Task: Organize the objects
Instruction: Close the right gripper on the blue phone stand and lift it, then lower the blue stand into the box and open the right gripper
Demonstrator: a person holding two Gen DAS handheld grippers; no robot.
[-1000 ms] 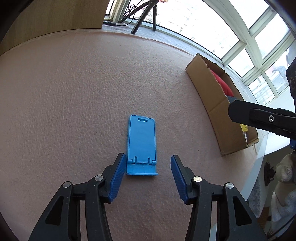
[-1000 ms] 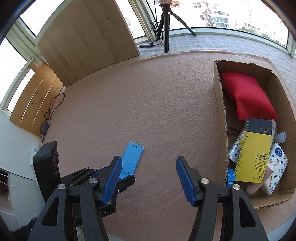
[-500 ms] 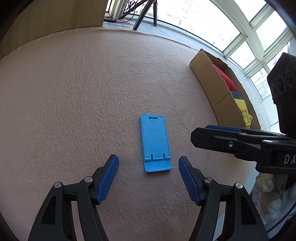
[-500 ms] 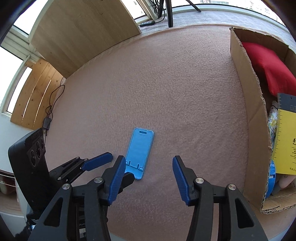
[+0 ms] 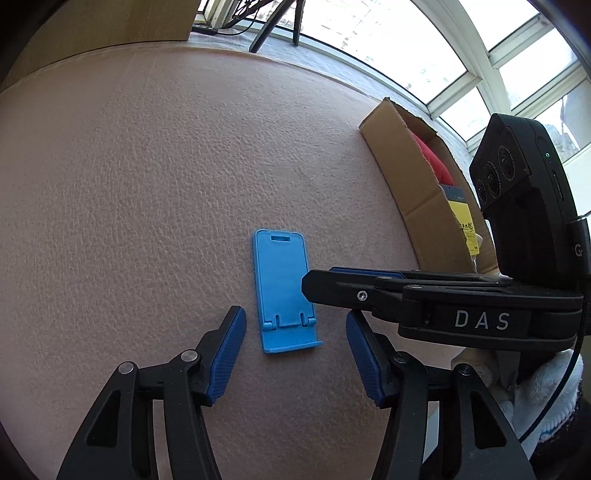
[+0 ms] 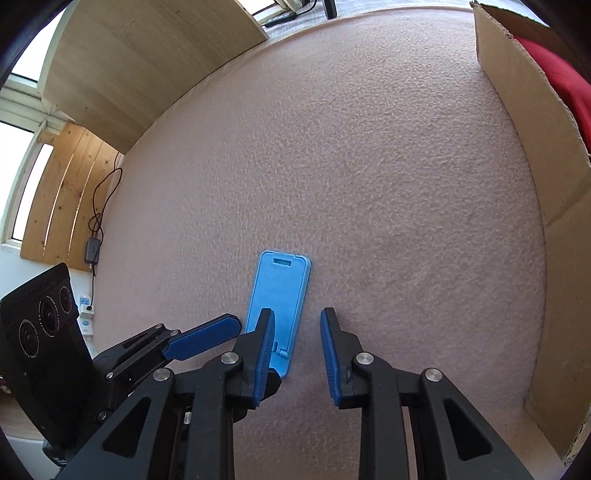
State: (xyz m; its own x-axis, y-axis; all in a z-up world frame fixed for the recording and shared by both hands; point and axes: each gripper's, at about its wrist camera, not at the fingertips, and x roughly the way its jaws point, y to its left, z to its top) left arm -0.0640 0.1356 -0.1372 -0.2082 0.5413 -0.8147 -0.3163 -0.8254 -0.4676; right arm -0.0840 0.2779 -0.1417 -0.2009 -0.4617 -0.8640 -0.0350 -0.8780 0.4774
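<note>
Pinkish felt tabletop (image 6: pixel 369 155), textured, fills both views. Pale wood panel (image 6: pixel 147 62) stands at its far edge. Black cable with plug (image 6: pixel 94 247) hangs along slatted boards (image 6: pixel 62 195). Tripod legs (image 5: pixel 266 29) by bright windows (image 5: pixel 436 48).

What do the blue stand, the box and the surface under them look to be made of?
Blue stand: likely moulded plastic, matte, one even colour, crisp slot and hinge tabs.
Box: corrugated cardboard, plain brown, with a torn top edge and a fold crease.
Surface: seemingly a pinkish felt or fleece cover, dull, with a pebbled, fuzzy texture. It could be short carpet.
</note>
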